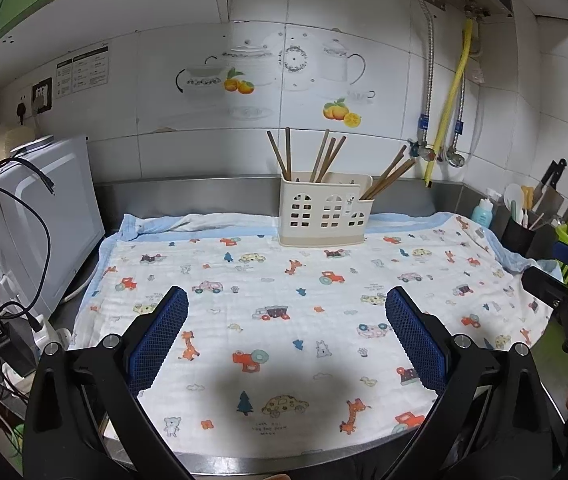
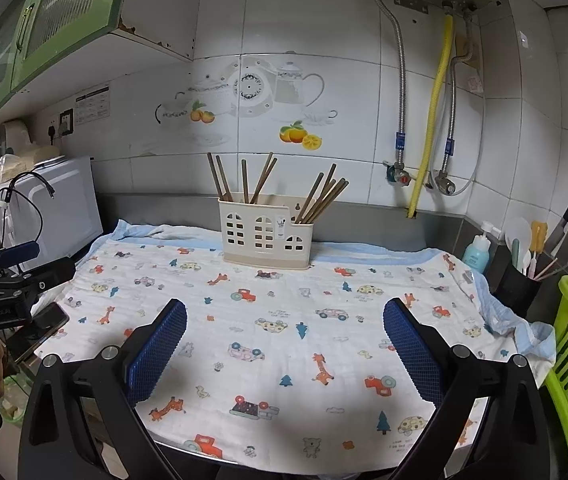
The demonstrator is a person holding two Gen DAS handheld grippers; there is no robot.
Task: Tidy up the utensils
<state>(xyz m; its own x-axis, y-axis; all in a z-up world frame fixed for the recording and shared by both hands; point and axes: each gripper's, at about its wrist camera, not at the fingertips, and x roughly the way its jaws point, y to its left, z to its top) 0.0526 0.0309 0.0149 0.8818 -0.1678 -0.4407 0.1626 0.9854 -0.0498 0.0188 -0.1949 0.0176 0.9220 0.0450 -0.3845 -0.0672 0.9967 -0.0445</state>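
Two claws (image 1: 285,300) (image 2: 284,312) (agape), one caddy (image 1: 323,216)

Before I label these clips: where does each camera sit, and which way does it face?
Left wrist: on the left hand-held gripper, open, facing the tiled back wall across the printed cloth; the other gripper shows at right.
Right wrist: on the right hand-held gripper, open, facing likewise; the left gripper shows at left.
Shared: the cream utensil holder with chopsticks.
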